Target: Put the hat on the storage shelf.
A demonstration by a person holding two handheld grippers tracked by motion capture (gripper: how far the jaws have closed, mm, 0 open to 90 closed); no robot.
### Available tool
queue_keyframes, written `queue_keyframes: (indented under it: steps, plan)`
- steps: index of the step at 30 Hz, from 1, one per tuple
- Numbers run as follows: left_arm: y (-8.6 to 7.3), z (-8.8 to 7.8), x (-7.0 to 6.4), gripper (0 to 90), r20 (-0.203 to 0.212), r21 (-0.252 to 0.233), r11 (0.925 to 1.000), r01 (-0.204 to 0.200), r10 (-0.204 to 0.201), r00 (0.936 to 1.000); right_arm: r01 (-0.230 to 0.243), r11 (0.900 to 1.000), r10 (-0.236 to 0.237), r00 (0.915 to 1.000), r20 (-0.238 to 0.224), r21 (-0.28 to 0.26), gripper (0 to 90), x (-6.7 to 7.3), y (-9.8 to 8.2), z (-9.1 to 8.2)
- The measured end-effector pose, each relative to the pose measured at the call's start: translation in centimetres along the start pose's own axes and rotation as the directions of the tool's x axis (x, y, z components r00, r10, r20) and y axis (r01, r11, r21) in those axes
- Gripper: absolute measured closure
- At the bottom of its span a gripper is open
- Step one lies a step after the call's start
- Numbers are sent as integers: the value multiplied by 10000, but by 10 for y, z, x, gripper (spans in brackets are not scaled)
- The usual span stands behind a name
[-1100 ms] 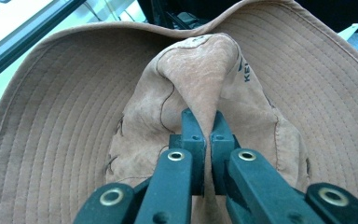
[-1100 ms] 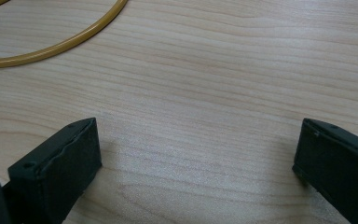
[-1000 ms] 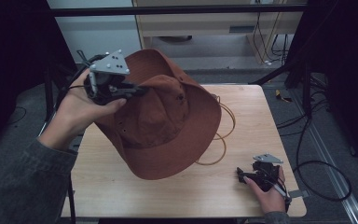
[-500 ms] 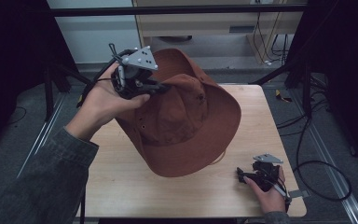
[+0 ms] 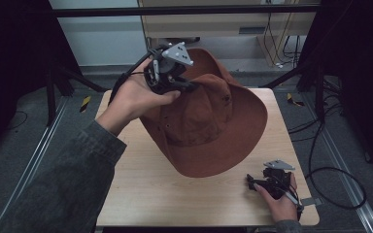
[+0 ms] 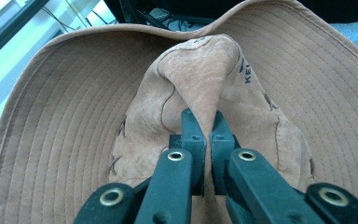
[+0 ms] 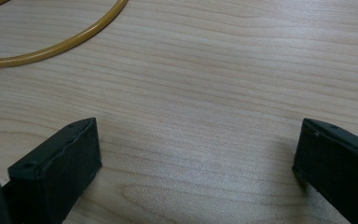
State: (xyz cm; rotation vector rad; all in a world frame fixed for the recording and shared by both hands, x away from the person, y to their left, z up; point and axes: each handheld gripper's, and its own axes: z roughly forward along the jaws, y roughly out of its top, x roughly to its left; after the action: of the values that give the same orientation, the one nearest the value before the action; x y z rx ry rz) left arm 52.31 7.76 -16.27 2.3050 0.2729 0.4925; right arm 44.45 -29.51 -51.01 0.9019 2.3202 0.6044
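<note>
A brown wide-brimmed hat (image 5: pixel 209 126) hangs tilted over the middle of the wooden table (image 5: pixel 141 194). My left gripper (image 5: pixel 187 86) is shut on a fold of the hat's crown (image 6: pixel 200 84) and holds it up at the back left; the jaws pinch the cloth tightly in the left gripper view (image 6: pixel 204 122). My right gripper (image 5: pixel 250 182) rests near the table's front right corner, open, with bare wood between its jaws (image 7: pixel 196 154). The hat covers much of the tabletop behind it.
A thin yellow cord loop (image 7: pixel 51 46) lies on the table just ahead of the right gripper. Black stands and cables (image 5: pixel 330 165) flank the table on the floor. A cabinet (image 5: pixel 213 19) stands behind.
My left hand has carried the hat to the right and slightly toward the table's middle. The right gripper has stayed in place.
</note>
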Motion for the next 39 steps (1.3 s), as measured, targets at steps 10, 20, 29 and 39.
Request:
queue_keyframes:
  steps: [10, 20, 29, 39]
  plan:
    - [20, 32, -1, 887, 285, 263, 9995, -176, 168, 9995, 10, 10000, -10, 10000, 7, -12, 7, 0, 0, 0]
    - [30, 53, 1, 886, 419, 515, 9985, -179, 157, 9990, -8, 10000, 8, 10000, 18, 12, 7, 0, 0, 0]
    - [36, 69, 0, 886, 492, 711, 9972, -213, 178, 9986, 2, 10000, -2, 10000, -17, -3, 7, 0, 0, 0]
    - [34, 89, 0, 886, 555, 1001, 9949, -120, 65, 9984, -15, 10000, 15, 10000, -2, 10, 7, 0, 0, 0]
